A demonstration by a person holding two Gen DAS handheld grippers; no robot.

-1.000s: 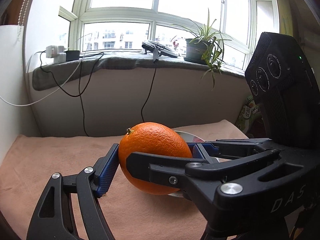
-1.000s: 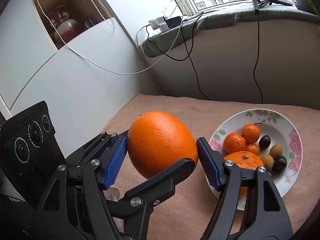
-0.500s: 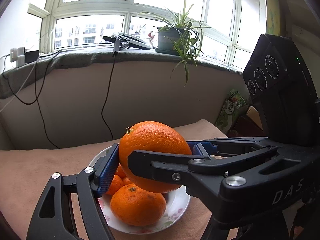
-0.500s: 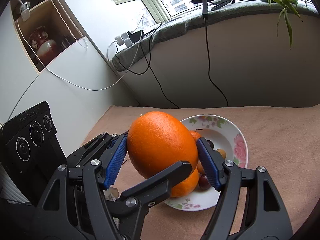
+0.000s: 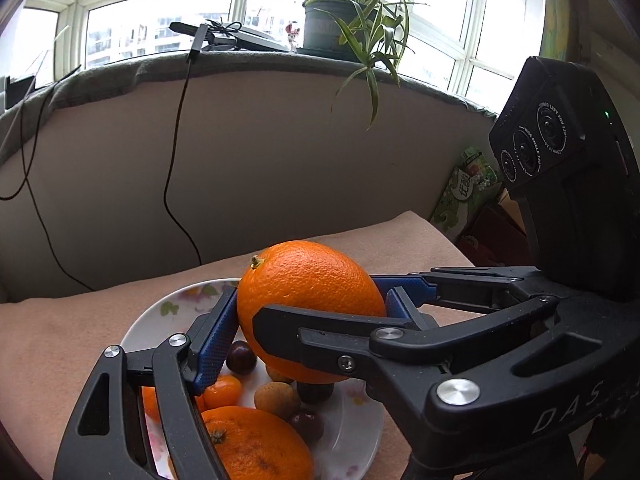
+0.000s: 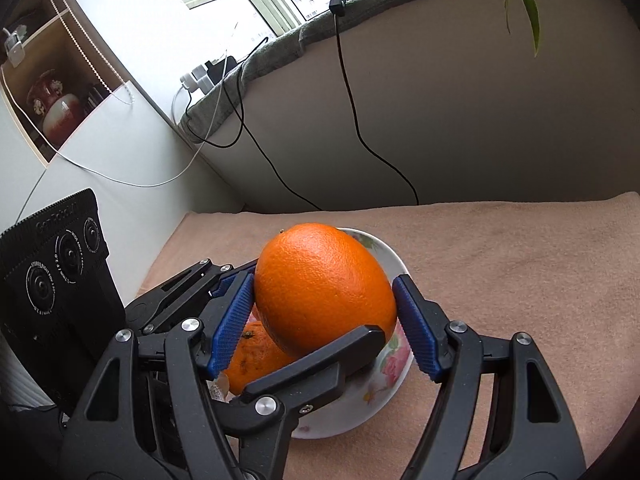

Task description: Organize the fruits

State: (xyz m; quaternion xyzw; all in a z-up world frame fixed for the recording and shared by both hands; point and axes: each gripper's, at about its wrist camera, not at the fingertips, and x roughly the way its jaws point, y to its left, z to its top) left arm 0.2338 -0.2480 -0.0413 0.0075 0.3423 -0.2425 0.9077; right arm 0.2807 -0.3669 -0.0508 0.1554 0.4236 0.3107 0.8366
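A large orange point(image 5: 310, 300) is held between both grippers, above a floral white plate point(image 5: 160, 312). My left gripper point(image 5: 308, 320) is shut on the orange, its blue pads point(image 5: 216, 340) pressed to both sides. My right gripper point(image 6: 324, 320) is also shut on the orange point(image 6: 324, 288); one of its fingers crosses in front of the orange in the left wrist view. The plate point(image 6: 384, 376) holds another big orange point(image 5: 256, 444), small tangerines point(image 5: 222, 392), dark round fruits point(image 5: 241, 357) and a brownish one point(image 5: 278, 400).
A pink cloth point(image 6: 500, 264) covers the surface. A low wall point(image 5: 260, 160) stands behind, with hanging black cables point(image 5: 176, 168). A potted plant point(image 5: 340, 28) sits on the sill. A white cabinet point(image 6: 120, 152) stands at the left. Bags point(image 5: 468, 192) lie at the right.
Both grippers carried the orange to the right and over the plate. The plate fills more of both views and sits right under the orange. The grip is unchanged.
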